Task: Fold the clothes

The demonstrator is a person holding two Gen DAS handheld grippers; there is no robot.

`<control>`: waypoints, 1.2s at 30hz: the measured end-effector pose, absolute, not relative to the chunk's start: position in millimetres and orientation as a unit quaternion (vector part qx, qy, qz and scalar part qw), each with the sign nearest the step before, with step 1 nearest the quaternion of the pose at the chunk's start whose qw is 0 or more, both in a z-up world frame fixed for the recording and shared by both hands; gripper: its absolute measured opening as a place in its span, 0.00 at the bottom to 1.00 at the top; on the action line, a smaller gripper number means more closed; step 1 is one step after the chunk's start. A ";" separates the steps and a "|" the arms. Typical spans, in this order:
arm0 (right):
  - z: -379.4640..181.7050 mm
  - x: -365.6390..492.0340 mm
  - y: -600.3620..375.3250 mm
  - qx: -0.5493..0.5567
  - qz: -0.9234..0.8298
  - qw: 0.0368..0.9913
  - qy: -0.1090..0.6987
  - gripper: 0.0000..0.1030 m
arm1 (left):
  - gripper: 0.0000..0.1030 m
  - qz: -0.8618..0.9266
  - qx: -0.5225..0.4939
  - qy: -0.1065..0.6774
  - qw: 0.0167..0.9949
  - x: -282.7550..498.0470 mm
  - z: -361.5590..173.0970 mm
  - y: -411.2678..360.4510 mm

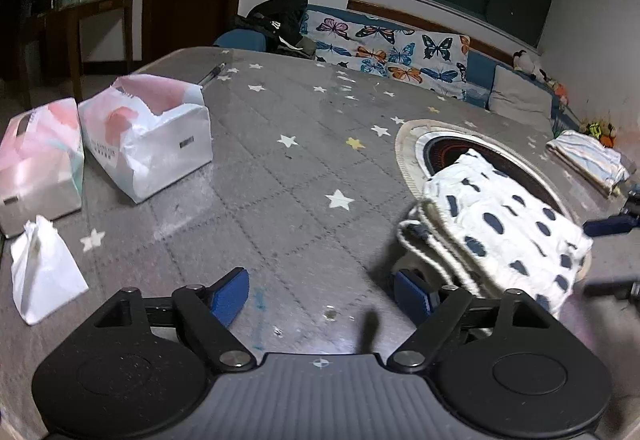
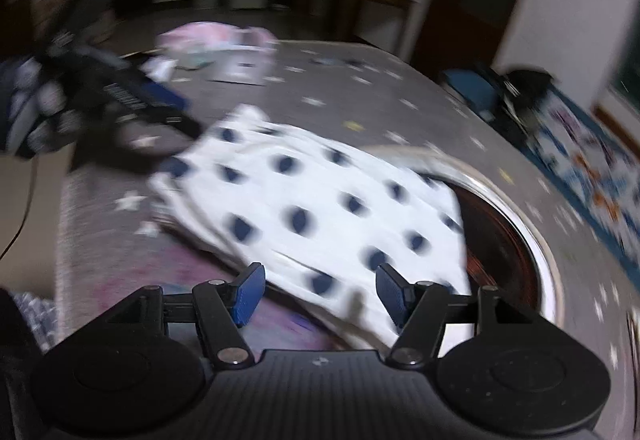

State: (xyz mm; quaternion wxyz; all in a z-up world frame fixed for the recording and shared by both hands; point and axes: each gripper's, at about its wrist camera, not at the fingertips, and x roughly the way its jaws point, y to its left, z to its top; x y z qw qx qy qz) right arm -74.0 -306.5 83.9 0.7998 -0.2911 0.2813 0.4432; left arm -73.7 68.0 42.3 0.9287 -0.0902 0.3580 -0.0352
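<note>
Centrally, the spotted cloth [image 1: 504, 224] serves as the landmark: a white garment with dark blue spots, already doubled into a thick, layered bundle on the grey star-patterned mat [image 1: 280, 168]. Its far end overlaps the round rug [image 1: 408, 144]; its near edge shows stacked folds.

Left gripper [image 1: 320, 298]: jaws spread wide, nothing held. Its right pad sits just beside the near-left corner of the cloth, touching or nearly so; the left pad hangs over bare mat.

Right gripper [image 2: 320, 294]: jaws likewise wide apart and empty, poised over the near edge of the cloth. This view is motion-blurred, so contact cannot be judged. The left gripper appears in it as a dark blur beyond the cloth's far-left corner.

Beyond the cloth, a second folded piece, pale and striped [image 1: 588, 160], lies well apart on the mat. To the left of the cloth, well apart, stand two white-and-pink bags [image 1: 148, 136] and a small white paper bag [image 1: 44, 268].

Step in hand, as judged: a fold on the spotted cloth appears complete and both claws are free, either squaring the bundle or preparing a further fold. The next move would call for each gripper to close on a near corner through all layers together, so that the stack does not shear apart when lifted.
</note>
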 end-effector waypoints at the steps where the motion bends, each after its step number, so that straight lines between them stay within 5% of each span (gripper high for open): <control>1: 83.3 -81.1 -298.2 -0.304 0.455 0.792 0.271 0.61 | 0.85 -0.037 -0.096 0.359 0.928 -74.6 44.1 67.0; 18: 41.4 -148.9 -213.1 -0.505 0.496 0.696 0.121 0.60 | 0.97 -0.049 -0.234 0.366 0.900 -80.3 61.9 54.2; 26: 46.0 -143.0 -212.7 -0.468 0.500 0.717 0.129 0.37 | 0.98 -0.044 -0.330 0.379 0.863 -75.5 51.6 53.7; 36: 67.9 -126.3 -220.6 -0.389 0.503 0.758 0.145 0.28 | 0.99 -0.047 -0.454 0.377 0.806 -77.1 29.3 55.9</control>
